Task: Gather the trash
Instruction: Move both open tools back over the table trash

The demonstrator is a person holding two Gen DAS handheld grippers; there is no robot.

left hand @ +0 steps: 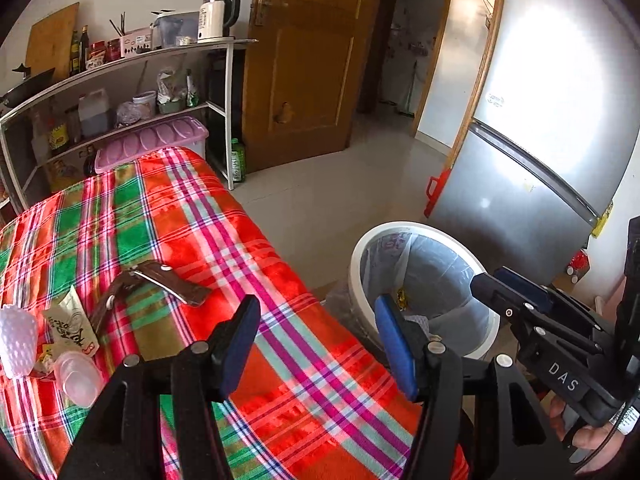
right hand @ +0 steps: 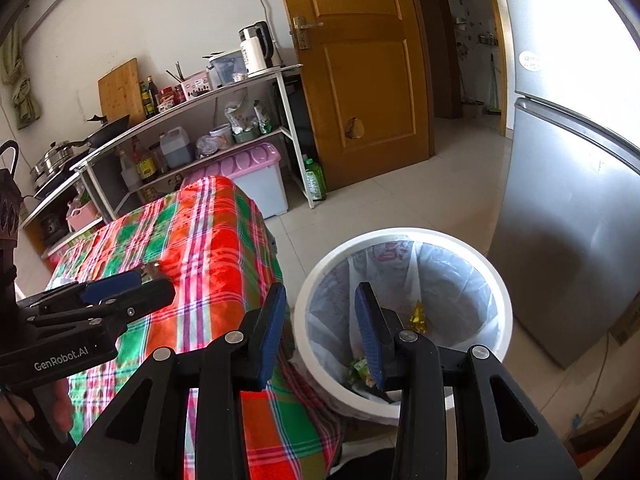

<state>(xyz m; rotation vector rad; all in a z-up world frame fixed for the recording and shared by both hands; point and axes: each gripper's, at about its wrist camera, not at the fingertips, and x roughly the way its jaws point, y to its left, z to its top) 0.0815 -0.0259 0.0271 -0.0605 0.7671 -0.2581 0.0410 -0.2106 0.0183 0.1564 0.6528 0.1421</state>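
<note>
- Trash is what I am after: on the near left of the plaid worktop point(left hand: 248, 240) lie a clear plastic lid point(left hand: 78, 378), a printed paper packet point(left hand: 72, 326), a white dimpled cup point(left hand: 16, 340) and, a little farther in, a dark wrapper point(left hand: 160, 286).
- My left fingers point(left hand: 316, 344) are spread apart and carry nothing; they hang above the worktop's right edge, with the litter off to their left.
- My right fingers point(right hand: 320, 332) are likewise released and empty, straddling the gap between the worktop's corner and the bin point(right hand: 496, 280).
- That white bin stands on the floor just right of the worktop, lined with a clear bag; a yellow scrap point(right hand: 418, 314) and a green packet point(right hand: 360, 368) already lie inside, so part of the job looks done.
- I judge the next step is to swing left for the nearest piece, the lid or the packet; I should come down from above and pinch an edge, since flat, light litter may slide on the cloth.
- Carrying back, I must clear the worktop's draped right edge and the bin's rim.
- Farther off, the open tiled floor point(left hand: 360, 184) gives room; the fridge point(left hand: 540, 160) hems the far right, the shelving point(left hand: 120, 64) the far left.
</note>
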